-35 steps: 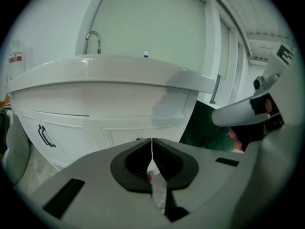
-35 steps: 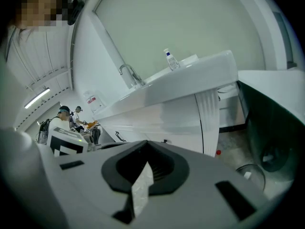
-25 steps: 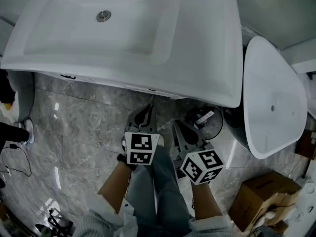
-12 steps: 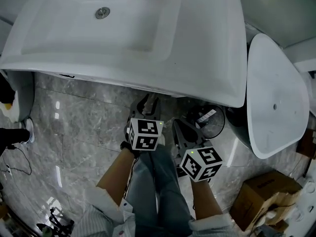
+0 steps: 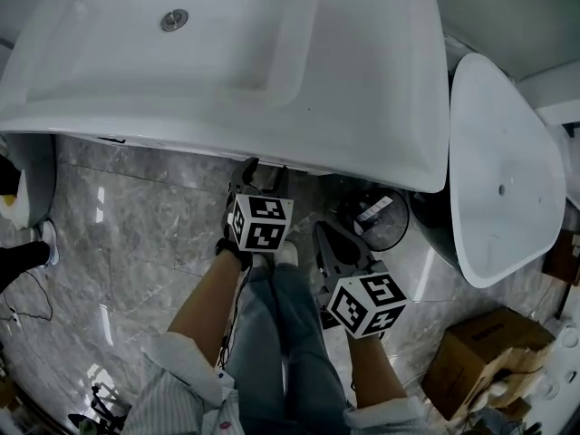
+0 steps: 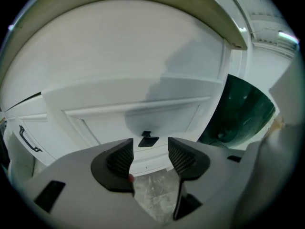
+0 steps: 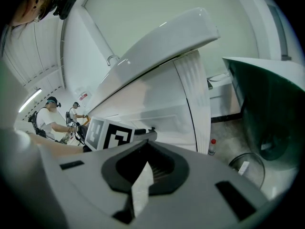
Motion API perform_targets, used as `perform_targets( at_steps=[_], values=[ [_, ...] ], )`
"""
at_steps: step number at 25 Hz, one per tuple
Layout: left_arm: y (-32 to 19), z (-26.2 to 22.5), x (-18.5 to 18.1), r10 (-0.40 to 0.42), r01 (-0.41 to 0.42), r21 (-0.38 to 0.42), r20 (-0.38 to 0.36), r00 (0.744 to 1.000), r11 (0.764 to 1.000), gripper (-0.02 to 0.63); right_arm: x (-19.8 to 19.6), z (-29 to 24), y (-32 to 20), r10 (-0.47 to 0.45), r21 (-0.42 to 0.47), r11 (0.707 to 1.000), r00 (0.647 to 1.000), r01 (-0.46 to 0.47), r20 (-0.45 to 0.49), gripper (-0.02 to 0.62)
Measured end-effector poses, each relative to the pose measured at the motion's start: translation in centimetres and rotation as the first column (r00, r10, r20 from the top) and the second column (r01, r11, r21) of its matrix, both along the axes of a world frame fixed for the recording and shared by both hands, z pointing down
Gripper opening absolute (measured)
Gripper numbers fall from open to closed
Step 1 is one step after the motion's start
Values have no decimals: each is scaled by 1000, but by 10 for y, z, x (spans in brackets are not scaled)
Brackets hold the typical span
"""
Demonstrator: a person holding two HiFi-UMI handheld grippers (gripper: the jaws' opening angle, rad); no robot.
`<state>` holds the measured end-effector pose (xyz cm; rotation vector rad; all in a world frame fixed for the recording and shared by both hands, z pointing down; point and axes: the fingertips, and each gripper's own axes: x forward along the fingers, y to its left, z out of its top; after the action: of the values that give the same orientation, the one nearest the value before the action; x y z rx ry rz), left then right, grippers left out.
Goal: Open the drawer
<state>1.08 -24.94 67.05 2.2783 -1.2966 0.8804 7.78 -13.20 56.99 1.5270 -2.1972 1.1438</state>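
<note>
Left gripper (image 6: 150, 152): jaws have just been opening and now stand spread wide, nothing between the pads. Over the last second it has gone forward and down, so in the head view its tips now sit under the rim of the large white ceramic washbasin (image 5: 227, 71), where before they lay clear of it over the grey marble floor (image 5: 127, 234).

Left gripper view: looks straight at the white panelled drawer front (image 6: 138, 114) of the cabinet below the basin. The small dark drawer handle (image 6: 148, 140) shows in the gap between the spread jaws but beyond the tips, not yet touched. The drawer front looks flush with the cabinet, so the drawer is judged still shut.

Right gripper (image 7: 147, 170): jaws pressed together, empty. It hangs low beside the person's leg, back from the cabinet, much where it was. Behind it stand a round wire wastebasket (image 5: 381, 225) and a dark-sided freestanding tub with a white rim (image 5: 498, 152).

Reading: reach phase, left side doing the work. Opening the jaws on approach suggests the handle is the target. Next needs a short advance to bring the pads either side of the handle, then a close and a pull outward. Handle is small, so an off-centre close could slip off it
</note>
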Motion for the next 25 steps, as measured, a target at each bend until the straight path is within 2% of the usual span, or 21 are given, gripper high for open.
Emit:
perform_targets(
  at_steps=[9, 15, 20, 25],
  values=[
    [-13, 16, 3, -19, 20, -53, 33, 999, 998, 230, 5, 8, 11, 0, -25, 1000, 1000, 1, 4, 5],
    [-22, 13, 5, -109, 109, -63, 9, 994, 992, 227, 11, 13, 17, 4, -43, 999, 1000, -4, 7, 5],
    [-23, 18, 5, -140, 143, -96, 35, 989, 985, 175, 13, 16, 20, 2, -47, 999, 1000, -1, 9, 5],
    [-24, 20, 6, -147, 150, -134, 36, 989, 980, 173, 15, 17, 22, -1, -56, 998, 1000, 1, 12, 5]
  ],
)
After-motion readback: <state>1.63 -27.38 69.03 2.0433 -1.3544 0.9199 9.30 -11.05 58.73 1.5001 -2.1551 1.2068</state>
